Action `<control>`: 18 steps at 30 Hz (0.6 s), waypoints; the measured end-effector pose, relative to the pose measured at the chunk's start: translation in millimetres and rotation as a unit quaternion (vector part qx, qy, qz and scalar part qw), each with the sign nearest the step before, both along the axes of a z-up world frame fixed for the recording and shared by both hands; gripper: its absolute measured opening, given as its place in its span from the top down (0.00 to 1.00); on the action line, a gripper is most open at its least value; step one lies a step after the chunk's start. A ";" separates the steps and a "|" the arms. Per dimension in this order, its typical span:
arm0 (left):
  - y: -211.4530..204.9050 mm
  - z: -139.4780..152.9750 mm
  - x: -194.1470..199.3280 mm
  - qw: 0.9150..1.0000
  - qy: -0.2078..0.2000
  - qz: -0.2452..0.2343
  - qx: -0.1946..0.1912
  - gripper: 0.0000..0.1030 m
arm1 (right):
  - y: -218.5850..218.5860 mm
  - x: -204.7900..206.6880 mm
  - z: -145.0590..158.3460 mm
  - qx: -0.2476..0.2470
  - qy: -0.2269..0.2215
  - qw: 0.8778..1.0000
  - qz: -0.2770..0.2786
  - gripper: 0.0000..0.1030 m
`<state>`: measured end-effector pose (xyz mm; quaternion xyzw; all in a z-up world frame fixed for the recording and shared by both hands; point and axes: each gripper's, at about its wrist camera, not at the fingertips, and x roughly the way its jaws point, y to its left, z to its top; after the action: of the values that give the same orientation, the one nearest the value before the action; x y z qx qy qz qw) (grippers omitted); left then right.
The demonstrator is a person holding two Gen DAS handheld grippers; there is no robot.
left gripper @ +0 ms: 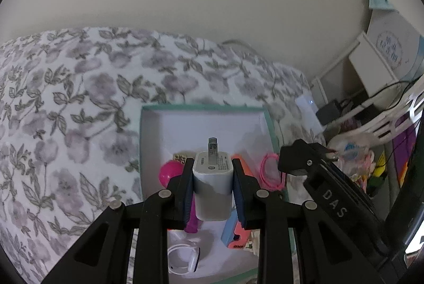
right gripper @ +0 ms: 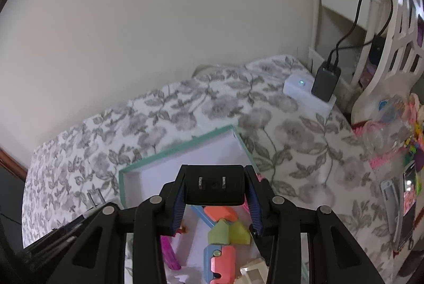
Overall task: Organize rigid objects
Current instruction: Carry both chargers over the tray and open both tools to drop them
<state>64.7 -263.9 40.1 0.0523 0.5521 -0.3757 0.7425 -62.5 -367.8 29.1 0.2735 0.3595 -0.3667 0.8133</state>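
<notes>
My left gripper (left gripper: 212, 172) is shut on a white charger plug (left gripper: 212, 179), prongs pointing away, held over a teal-rimmed white box (left gripper: 202, 107) on a floral bedspread. Inside that box lie a pink ball (left gripper: 169, 173), a white ring-shaped gadget (left gripper: 182, 258) and blue and orange pieces (left gripper: 234, 231). My right gripper (right gripper: 214, 184) is shut on a black charger plug (right gripper: 214, 184) with two prongs, above the same box (right gripper: 169, 152). Orange, green and blue blocks (right gripper: 222, 229) lie under it. The right gripper's body (left gripper: 304, 159) shows at the right in the left wrist view.
A pink ring (left gripper: 269, 172) lies at the box's right rim. A white power strip (right gripper: 304, 92) with a black adapter (right gripper: 326, 81) and cables sits at the bed's far corner. A white chair (right gripper: 392, 45) and toy clutter (right gripper: 405, 130) stand to the right, by a white shelf (left gripper: 371, 64).
</notes>
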 end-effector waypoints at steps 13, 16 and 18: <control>-19.4 -34.1 -12.3 0.998 -0.003 -0.021 0.065 0.73 | -12.1 2.7 -49.9 0.061 0.048 0.997 -0.001 0.58; -21.2 -43.8 -13.3 0.997 0.004 -0.024 0.076 0.73 | -13.9 2.2 -62.9 0.076 0.061 0.995 0.000 0.58; -22.8 -49.5 -15.1 0.996 -0.001 -0.026 0.089 0.73 | -14.4 2.9 -69.5 0.081 0.070 0.994 0.004 0.58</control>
<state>49.6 -286.8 -9.5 0.1328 0.5811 -0.3446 0.7253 -59.6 -382.1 -40.4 0.3104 0.4449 -0.3513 0.7631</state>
